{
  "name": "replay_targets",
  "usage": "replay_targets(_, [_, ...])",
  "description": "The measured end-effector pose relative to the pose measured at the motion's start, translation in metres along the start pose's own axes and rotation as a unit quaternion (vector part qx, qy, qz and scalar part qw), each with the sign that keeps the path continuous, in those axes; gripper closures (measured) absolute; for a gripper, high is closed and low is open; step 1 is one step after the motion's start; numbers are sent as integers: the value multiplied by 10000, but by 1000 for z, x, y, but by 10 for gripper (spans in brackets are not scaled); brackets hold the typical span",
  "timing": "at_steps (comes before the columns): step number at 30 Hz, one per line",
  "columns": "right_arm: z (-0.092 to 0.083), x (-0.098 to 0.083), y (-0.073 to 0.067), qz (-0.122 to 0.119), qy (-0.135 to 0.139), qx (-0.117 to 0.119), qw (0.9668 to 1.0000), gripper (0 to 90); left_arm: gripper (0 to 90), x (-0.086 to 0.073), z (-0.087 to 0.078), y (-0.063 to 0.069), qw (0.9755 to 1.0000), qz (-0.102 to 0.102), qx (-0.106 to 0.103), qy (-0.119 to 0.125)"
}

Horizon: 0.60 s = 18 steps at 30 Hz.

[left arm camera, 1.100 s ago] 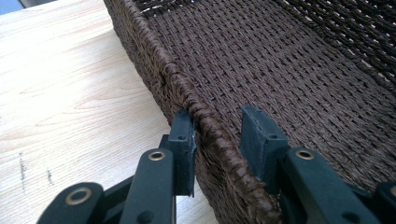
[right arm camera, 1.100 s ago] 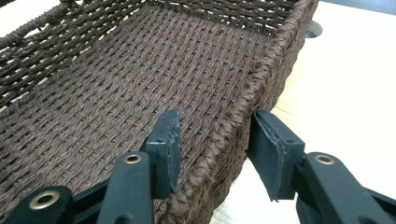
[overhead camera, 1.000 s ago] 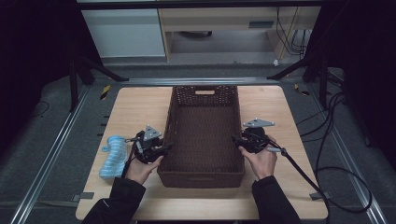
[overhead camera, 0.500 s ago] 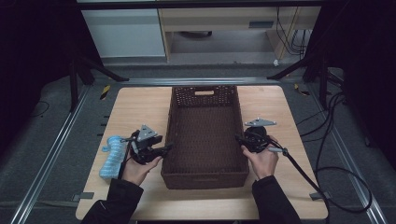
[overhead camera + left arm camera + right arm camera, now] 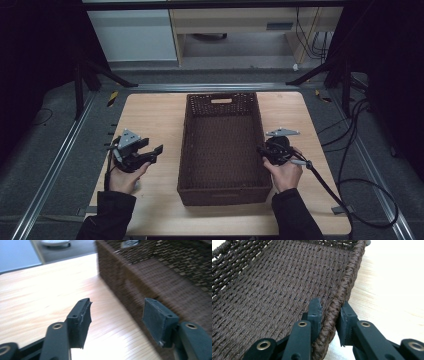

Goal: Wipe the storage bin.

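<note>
A: Here's the brown woven basket point(image 5: 222, 145), sitting lengthwise in the middle of the wooden table point(image 5: 155, 115), empty inside, its handle slot at the far end.

B: And the right gripper point(image 5: 264, 151) is on it. Look along its jaws in the right gripper view: one pad inside the wall, one outside, and the braided rim point(image 5: 337, 302) pinched between them. The jaws have just been closing, and that rim is what they are clamped on.

A: The hold is about halfway down the basket's right side, the right hand point(image 5: 285, 172) just behind it on the table side.

B: Now the left gripper point(image 5: 152, 152). It stands just beside the basket's left wall, apart from it, over bare wood.

A: Its jaws have just been opening. In the left gripper view the two pads point(image 5: 158, 320) stand wide, nothing between them but tabletop, the basket wall blurred past the right-hand one.

B: The left hand point(image 5: 122, 177) holds it near the table's left edge, a cable point(image 5: 320, 177) trailing from the right one.
</note>
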State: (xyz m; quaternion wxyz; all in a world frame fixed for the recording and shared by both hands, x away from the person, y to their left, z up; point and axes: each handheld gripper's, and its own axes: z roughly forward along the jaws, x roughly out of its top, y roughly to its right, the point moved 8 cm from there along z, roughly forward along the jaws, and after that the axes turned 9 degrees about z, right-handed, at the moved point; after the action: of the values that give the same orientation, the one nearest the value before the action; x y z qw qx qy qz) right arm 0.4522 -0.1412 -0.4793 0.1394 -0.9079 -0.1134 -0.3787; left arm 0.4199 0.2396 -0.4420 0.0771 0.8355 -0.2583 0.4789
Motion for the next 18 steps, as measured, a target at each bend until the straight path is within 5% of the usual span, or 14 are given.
replay_targets(9, [-5,4,2,-41,270,106,9996,600,344,-42,-8,-32,9982,-117,365,-453])
replay_targets(18, [1,1,6,-58,113,-62,9999,587,314,-86,-12,-67,9915,-234,851,-959])
